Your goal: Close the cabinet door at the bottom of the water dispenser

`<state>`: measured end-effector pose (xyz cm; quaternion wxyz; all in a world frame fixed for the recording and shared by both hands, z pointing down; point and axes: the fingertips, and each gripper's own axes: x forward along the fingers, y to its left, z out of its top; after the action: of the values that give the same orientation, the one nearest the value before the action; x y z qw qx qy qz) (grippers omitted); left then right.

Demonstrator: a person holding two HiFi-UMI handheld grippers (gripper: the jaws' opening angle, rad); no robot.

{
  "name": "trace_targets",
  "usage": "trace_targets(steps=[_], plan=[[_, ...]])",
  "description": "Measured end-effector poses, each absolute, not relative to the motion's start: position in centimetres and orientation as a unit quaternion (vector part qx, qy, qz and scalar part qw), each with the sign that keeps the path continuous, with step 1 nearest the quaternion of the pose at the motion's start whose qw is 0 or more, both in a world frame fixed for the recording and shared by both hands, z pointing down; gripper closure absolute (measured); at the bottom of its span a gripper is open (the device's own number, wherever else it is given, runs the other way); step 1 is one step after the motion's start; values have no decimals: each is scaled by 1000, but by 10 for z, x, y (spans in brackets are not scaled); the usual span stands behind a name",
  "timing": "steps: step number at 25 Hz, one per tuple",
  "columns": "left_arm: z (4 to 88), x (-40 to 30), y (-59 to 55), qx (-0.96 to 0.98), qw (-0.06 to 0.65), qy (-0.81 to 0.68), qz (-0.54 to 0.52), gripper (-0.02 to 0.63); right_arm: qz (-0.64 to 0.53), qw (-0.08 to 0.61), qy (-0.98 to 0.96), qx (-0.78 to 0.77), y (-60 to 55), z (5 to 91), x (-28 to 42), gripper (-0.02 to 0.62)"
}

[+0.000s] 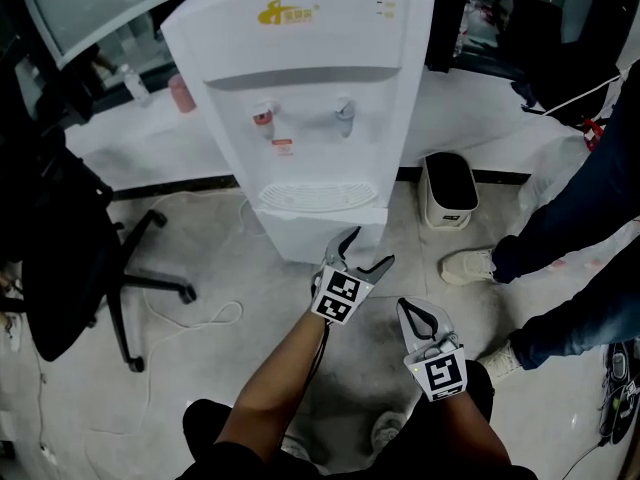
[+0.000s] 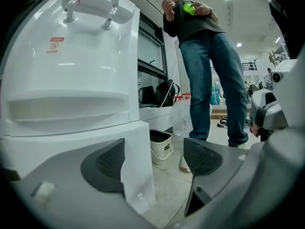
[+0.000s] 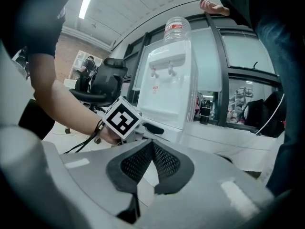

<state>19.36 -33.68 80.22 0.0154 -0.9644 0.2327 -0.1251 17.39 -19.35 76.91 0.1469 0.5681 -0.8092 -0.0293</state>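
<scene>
The left claw (image 1: 371,246) is held apart at the foot of the water dispenser (image 1: 300,88). Only the left gripper view shows the cabinet door (image 2: 137,175) edge between its jaws. The right claw (image 3: 151,149) is seen closed and empty in its own view, which alone reveals the bottle (image 3: 177,30) on top.

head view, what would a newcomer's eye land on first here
The tall white dispenser stands top centre and fills the middle of the frame. Just below it, the left gripper points at its base with jaws apart, while the right gripper sits nearer the body, shut. A bystander's jeans cross the right edge.
</scene>
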Motion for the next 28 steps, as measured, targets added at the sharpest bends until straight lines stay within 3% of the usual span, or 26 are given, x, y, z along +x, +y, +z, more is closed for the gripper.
trace_targets(steps=[23,25,28], plan=[[784,174,-350,-960,2,262,-93,163,-29,147,-809,568,-189,770,170,592],[776,164,-340,-961,2,265,-82,176,-26,134,-808,573,-192,764,168,592],[763,140,-329,-957,7,282,-68,250,-14,118,-804,583,-197,752,165,592]])
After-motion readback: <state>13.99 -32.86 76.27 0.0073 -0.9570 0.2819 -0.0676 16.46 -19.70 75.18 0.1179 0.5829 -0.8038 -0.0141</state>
